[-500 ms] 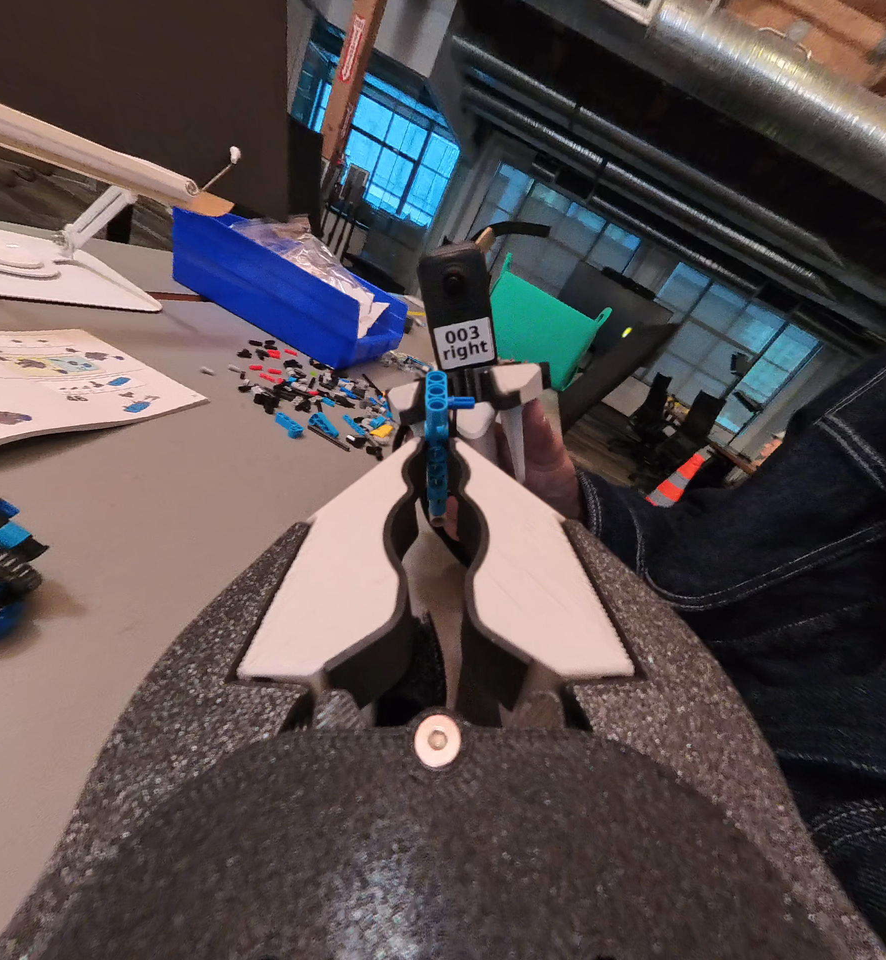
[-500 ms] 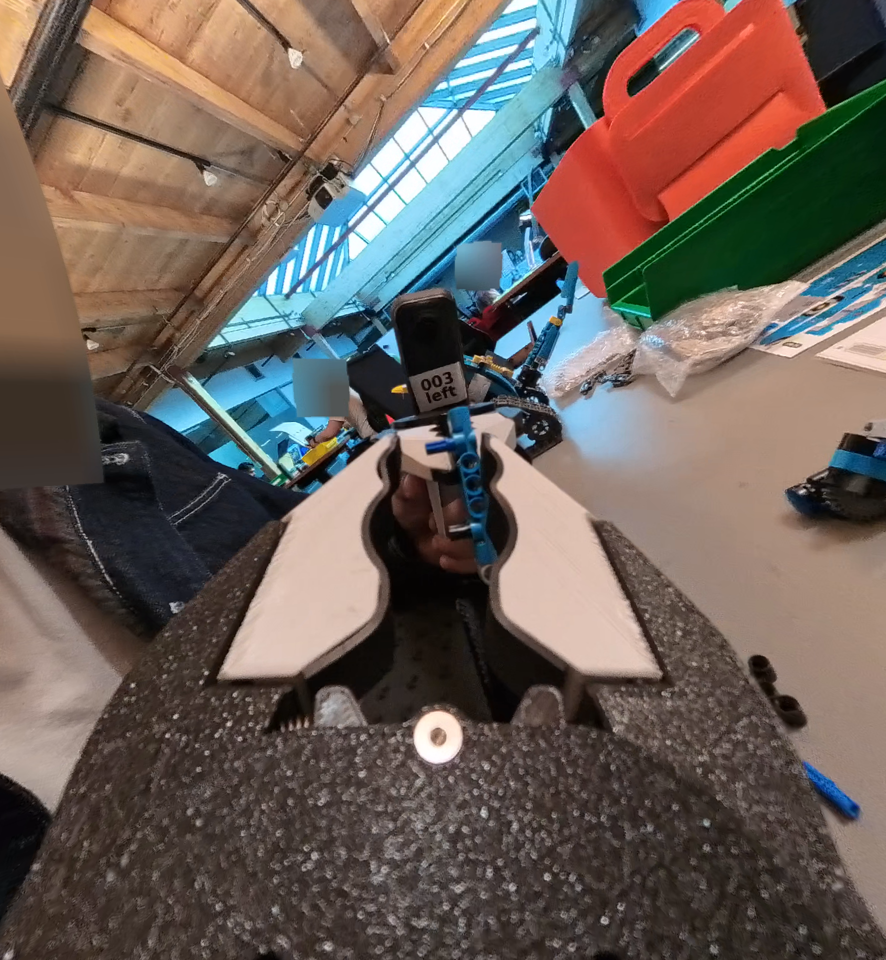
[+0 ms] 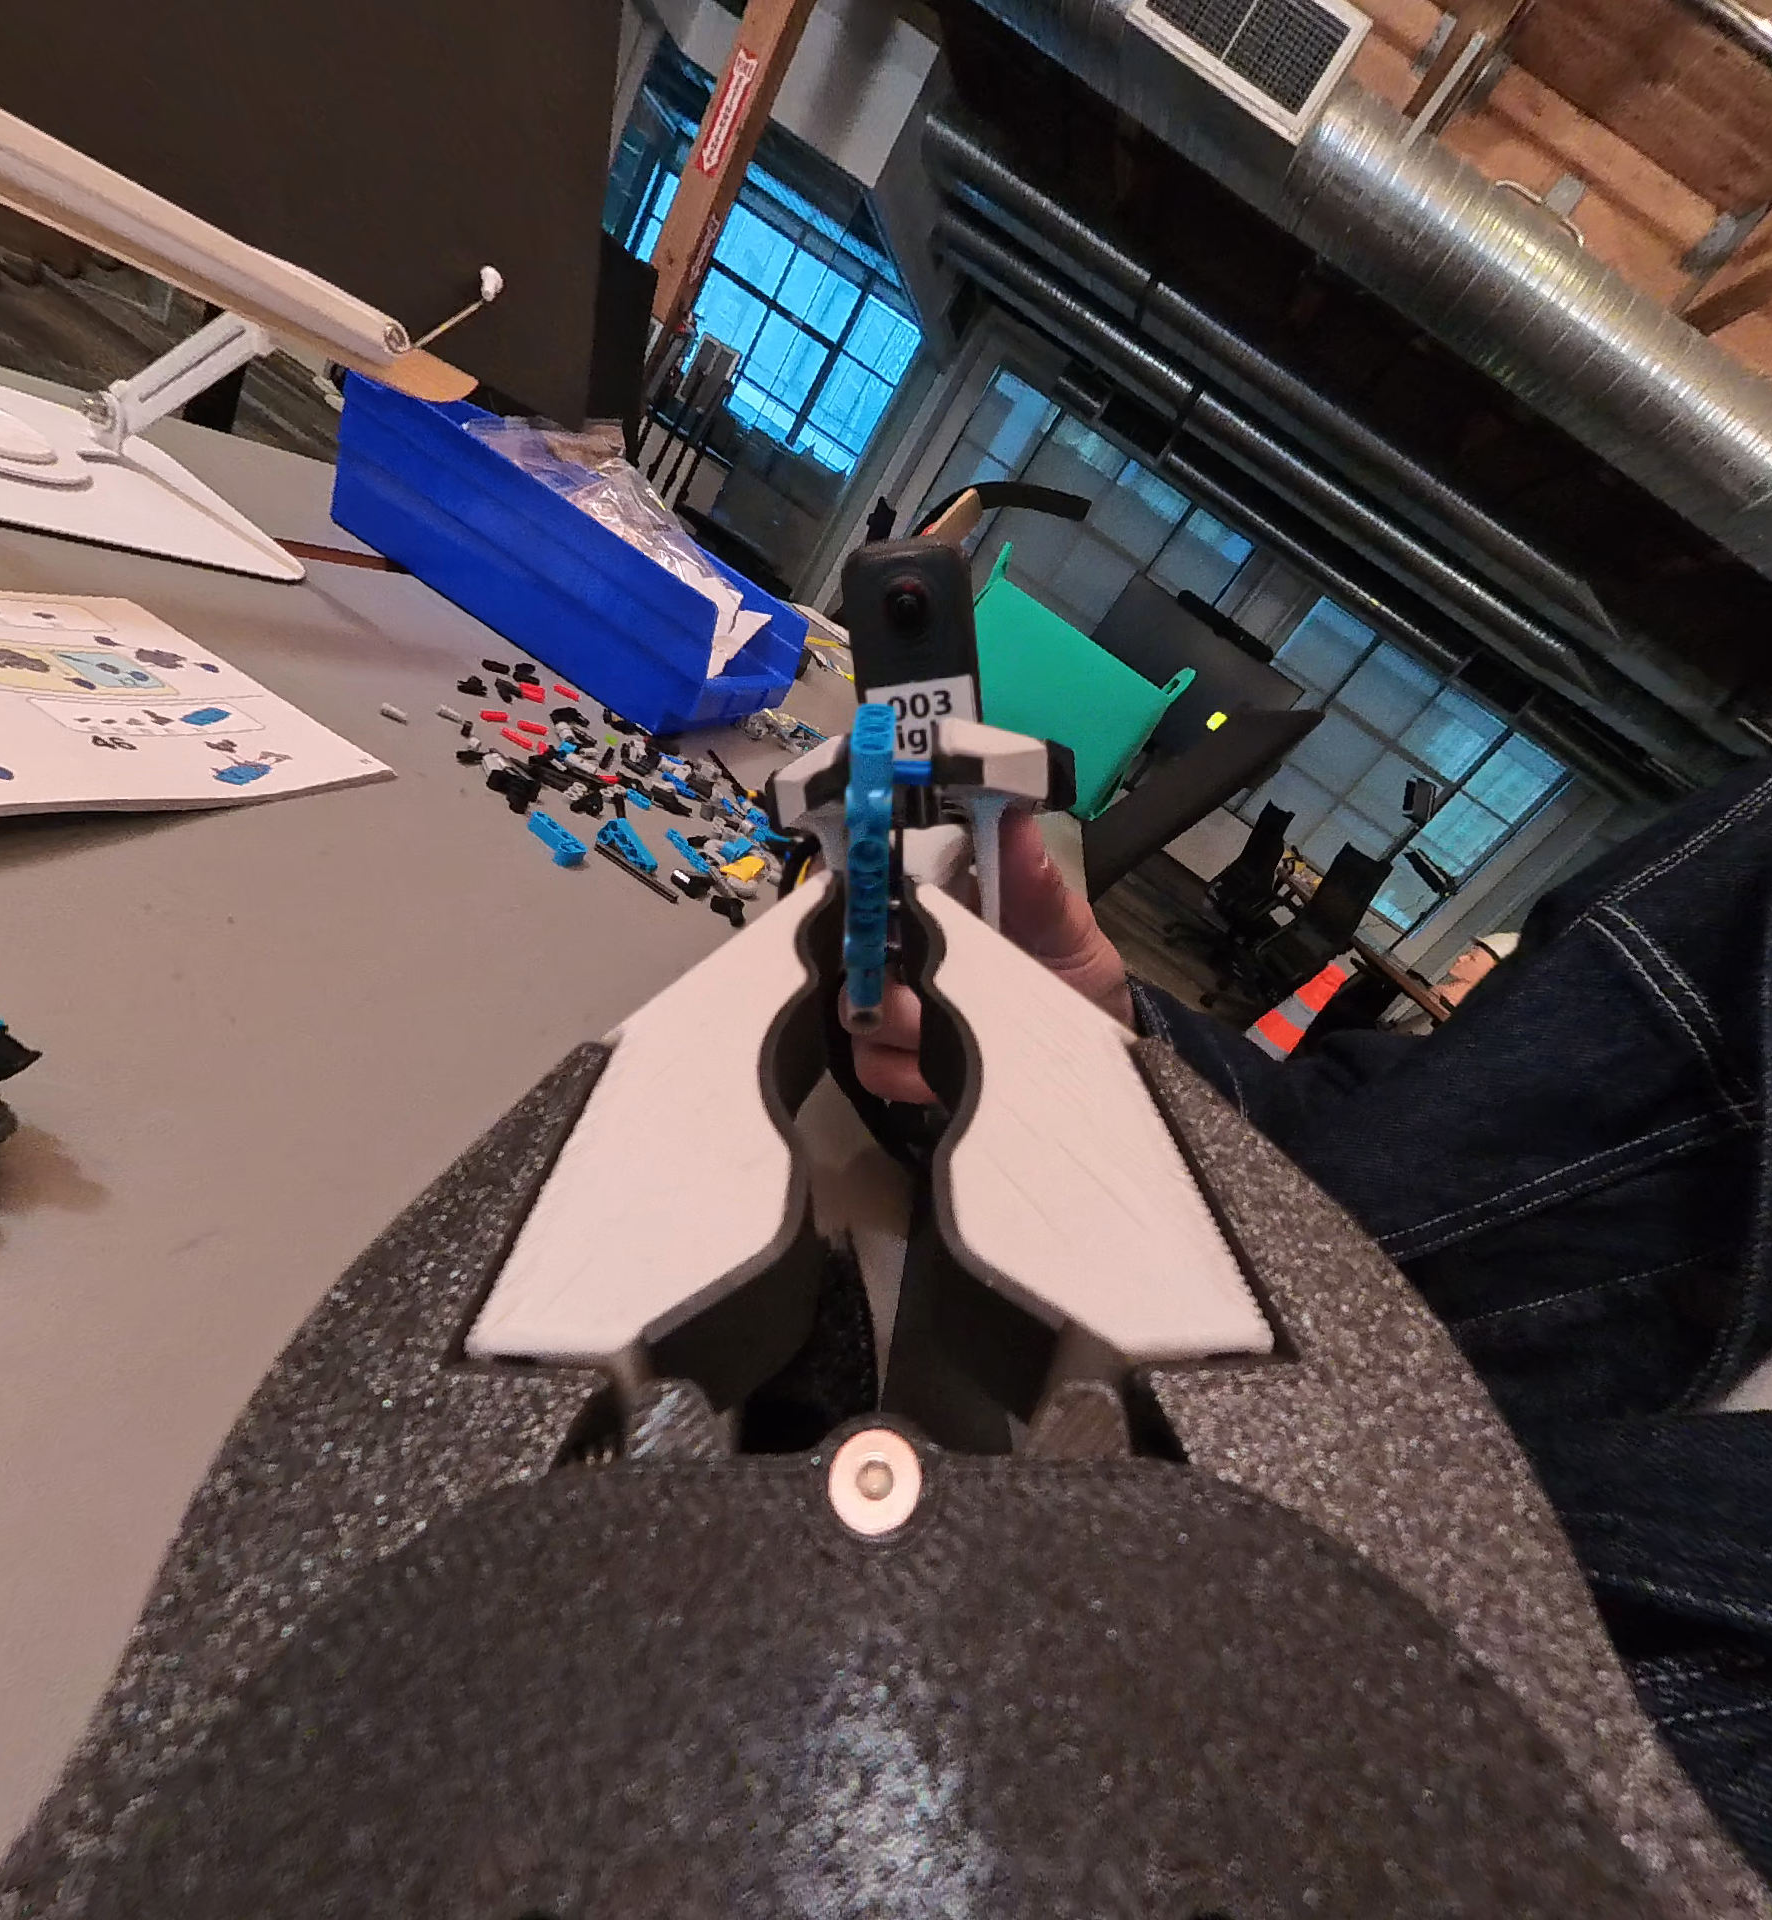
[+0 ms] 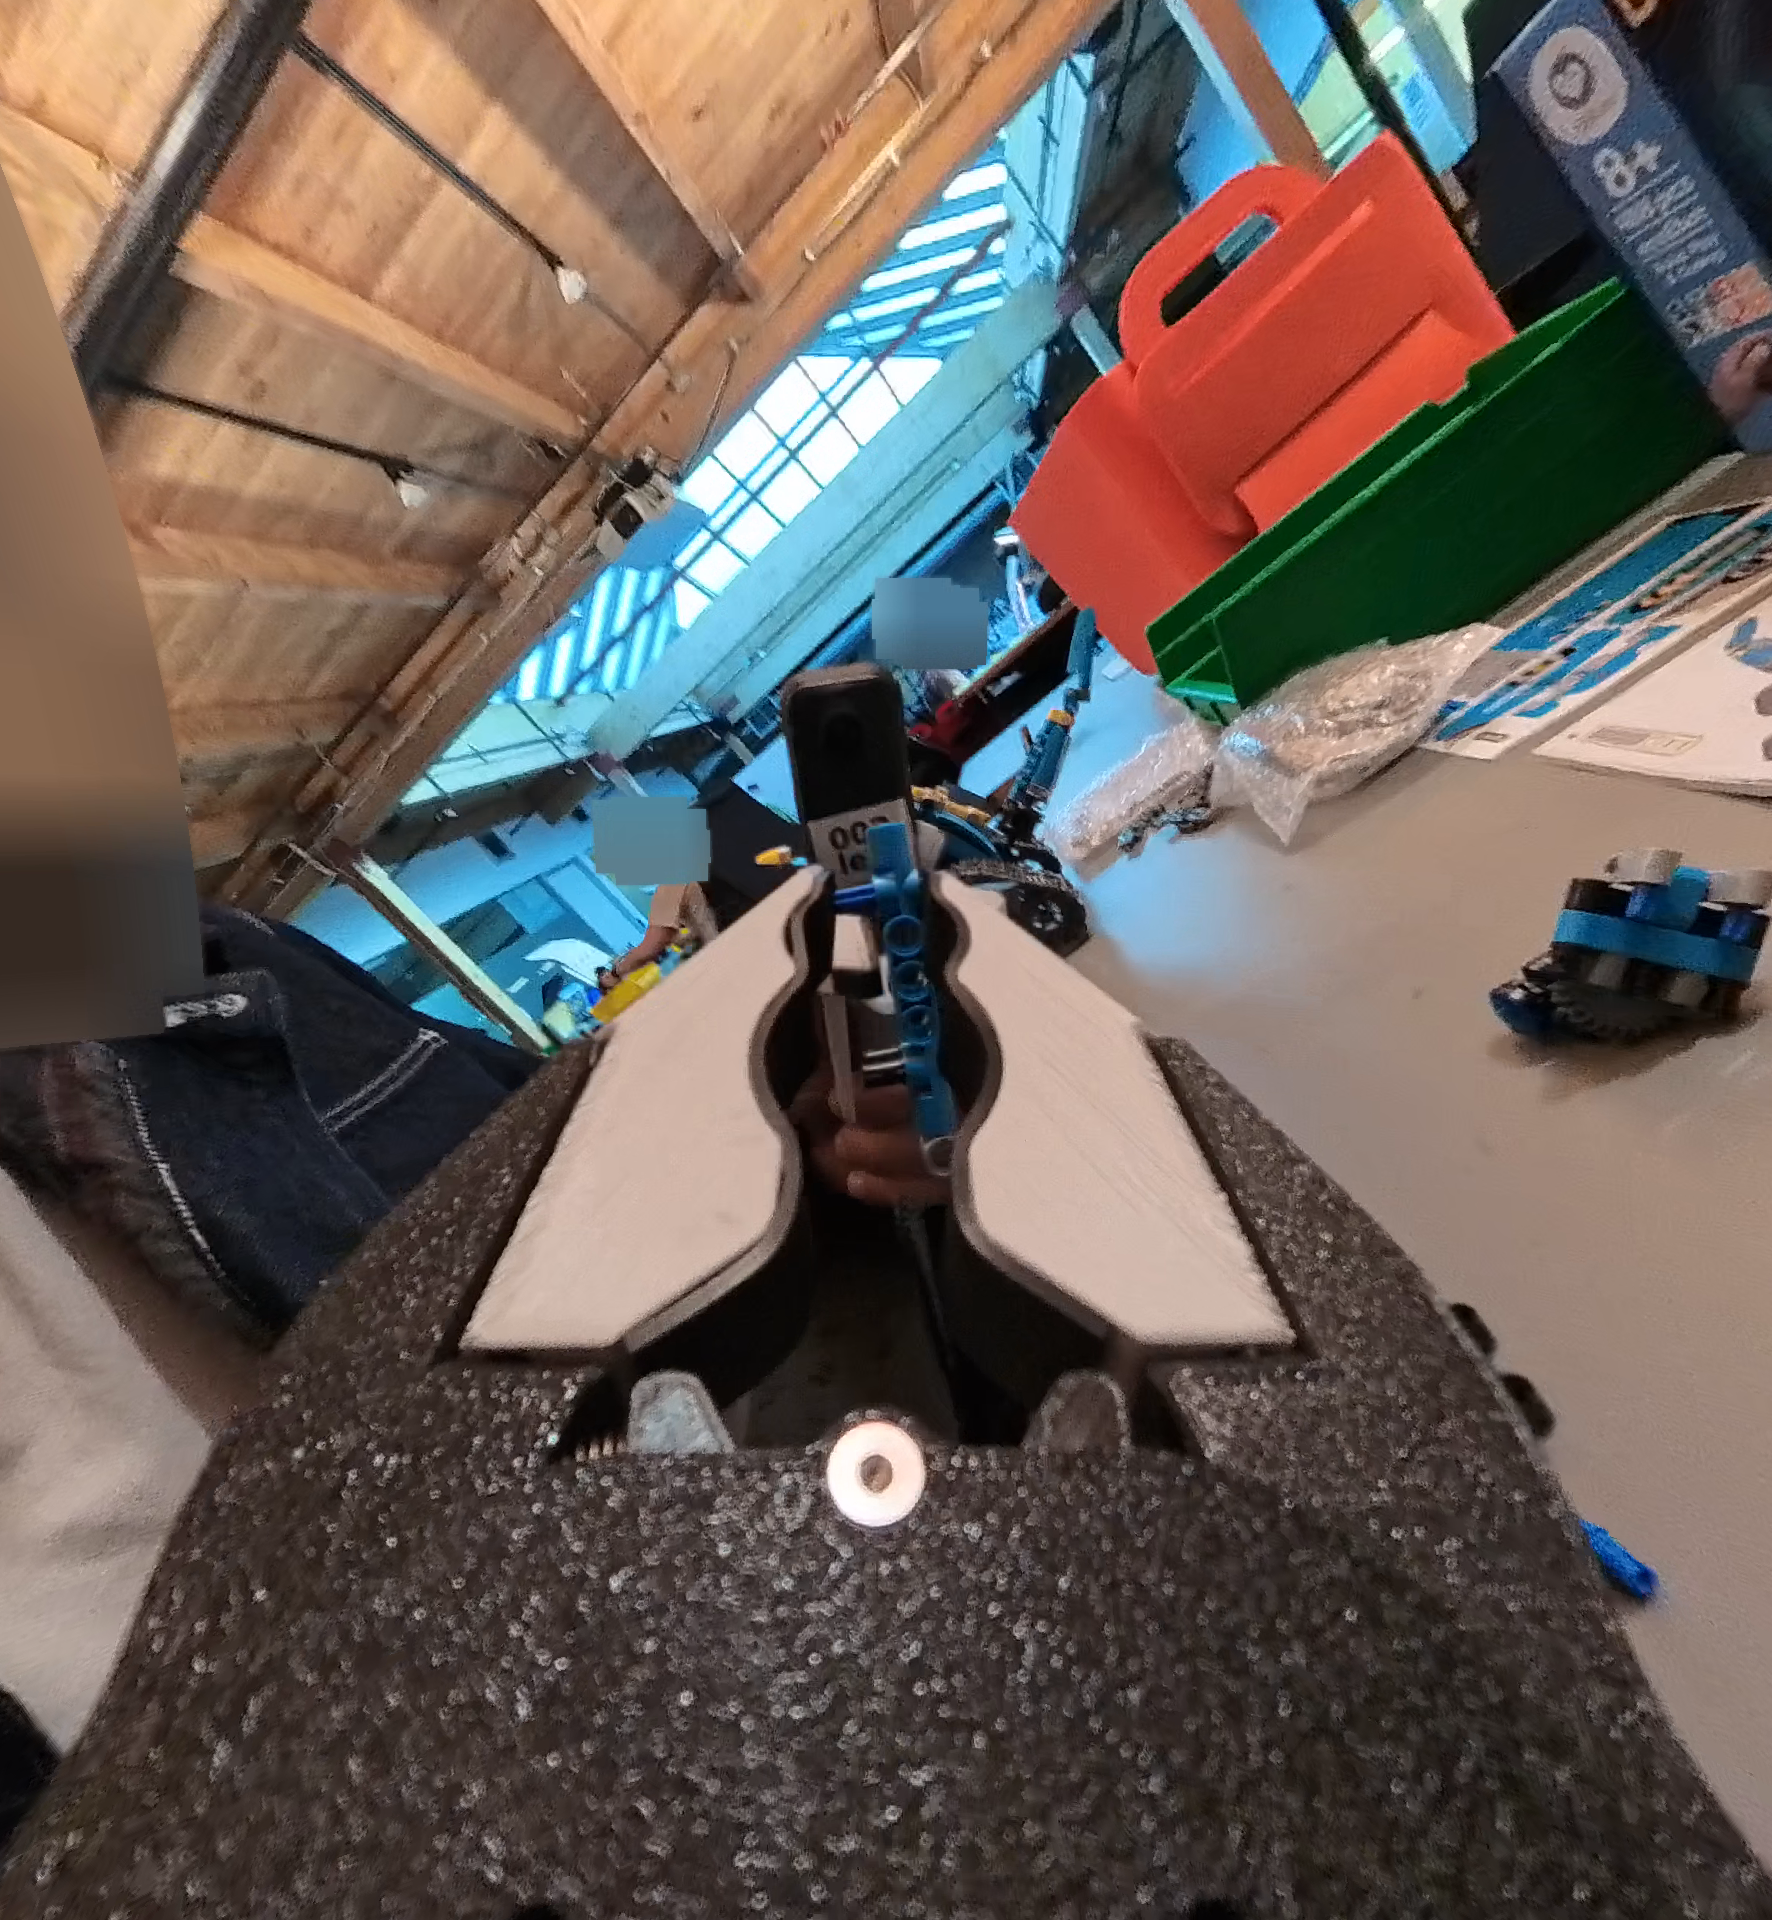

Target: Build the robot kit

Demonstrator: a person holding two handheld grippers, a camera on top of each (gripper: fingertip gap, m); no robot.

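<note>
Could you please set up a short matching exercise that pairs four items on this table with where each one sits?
Things:
1. blue perforated plastic beam
2. blue plastic bin
3. orange plastic carry case
4. small blue-and-black wheeled model

Places:
A. standing in the green plastic tray
B. alone on the bare grey tabletop
C. between the gripper tips
D. behind the scattered small pieces

Pairs: 1-C, 2-D, 3-A, 4-B
</note>
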